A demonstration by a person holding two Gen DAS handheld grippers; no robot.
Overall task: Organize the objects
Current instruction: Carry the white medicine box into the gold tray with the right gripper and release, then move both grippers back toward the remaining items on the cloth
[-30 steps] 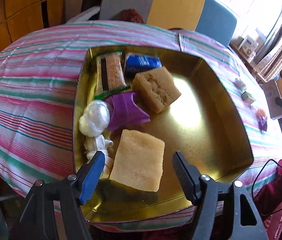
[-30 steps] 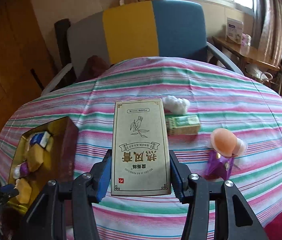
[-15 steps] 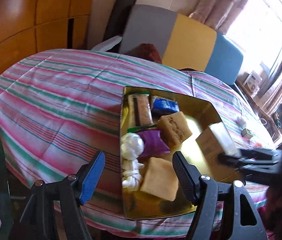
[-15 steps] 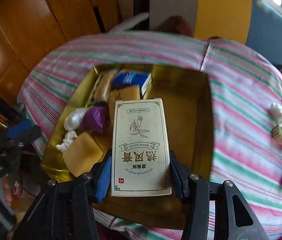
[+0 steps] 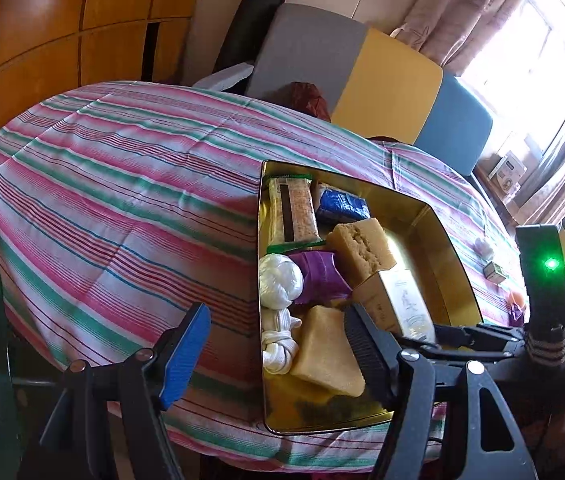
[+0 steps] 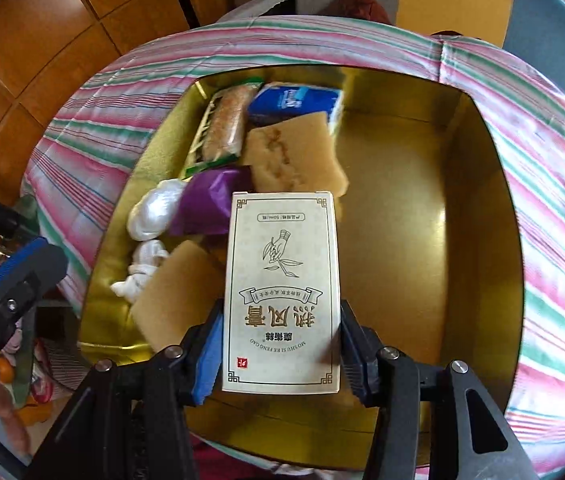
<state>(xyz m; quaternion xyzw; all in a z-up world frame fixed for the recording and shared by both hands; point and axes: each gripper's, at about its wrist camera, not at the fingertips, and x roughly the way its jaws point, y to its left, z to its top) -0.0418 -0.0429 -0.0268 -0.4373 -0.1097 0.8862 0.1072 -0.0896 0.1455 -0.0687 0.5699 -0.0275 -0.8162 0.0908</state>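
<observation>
black claw (image 6: 280, 350), blue pad, silver screws

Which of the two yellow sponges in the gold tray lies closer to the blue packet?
The thicker sponge at the far end, touching the blue packet; the other sponge lies near the white knotted cloth.

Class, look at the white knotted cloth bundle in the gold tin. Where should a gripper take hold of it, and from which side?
Probably grip the white knotted cloth bundle across its knot, coming from above: it lies against the gold tin wall with a yellow sponge alongside, so side approaches look blocked, and the knot is its firmest raised part.
</observation>
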